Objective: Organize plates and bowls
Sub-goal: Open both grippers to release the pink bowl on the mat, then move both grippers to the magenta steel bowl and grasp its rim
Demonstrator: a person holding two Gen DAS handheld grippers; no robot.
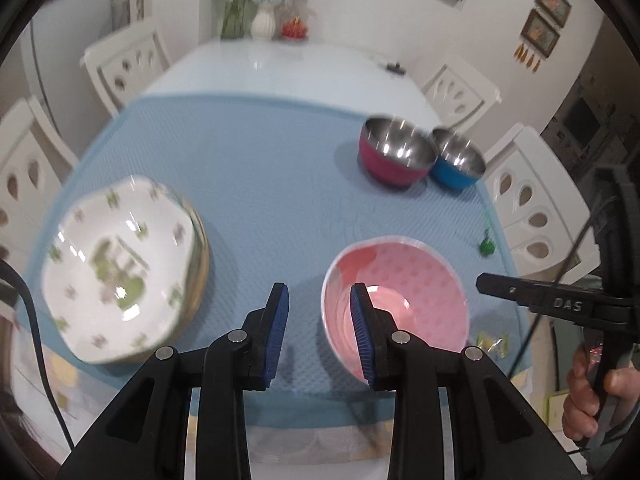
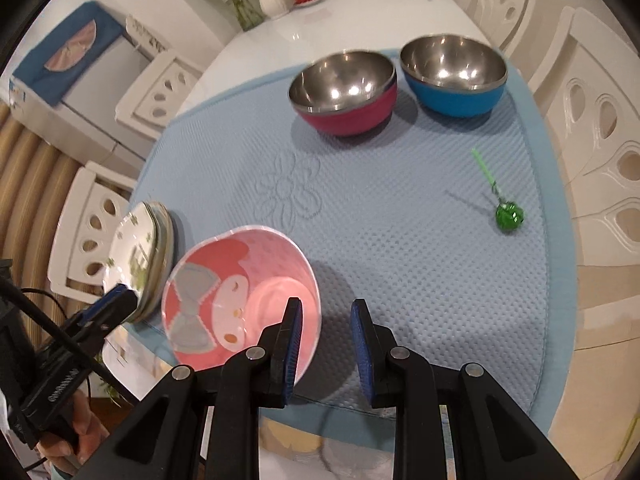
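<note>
Hovering over the worktop's [image 1: 256,64] near edge, left gripper [image 1: 320,332] and right gripper [image 2: 326,346] both have fingers parted, holding nothing. Pink bowl [image 2: 244,296] sits near that edge. Floral plates [image 1: 120,268] stacked at left edge. Magenta bowl [image 2: 344,92] and blue bowl [image 2: 454,76] stand toward the far right corner.

Pink bowl [image 2: 244,300]: pink inside, white rim, cartoon face in white with a grey bow.
White plate [image 1: 116,272]: white, scattered green motifs, topping a stack with olive-edged rims.
Magenta bowl [image 2: 346,92]: magenta outside, bare steel inside.
Blue bowl [image 2: 454,74]: bright blue outside, bare steel inside.
Table mat [image 2: 400,240]: pale blue, dimpled weave, embossed flower outline.
Lollipop [image 2: 509,216]: translucent green head, lighter green stick.
Gripper pads [image 1: 280,332]: ribbed blue on black fingers.
Chairs [image 2: 600,128]: white, teardrop cut-outs.
</note>
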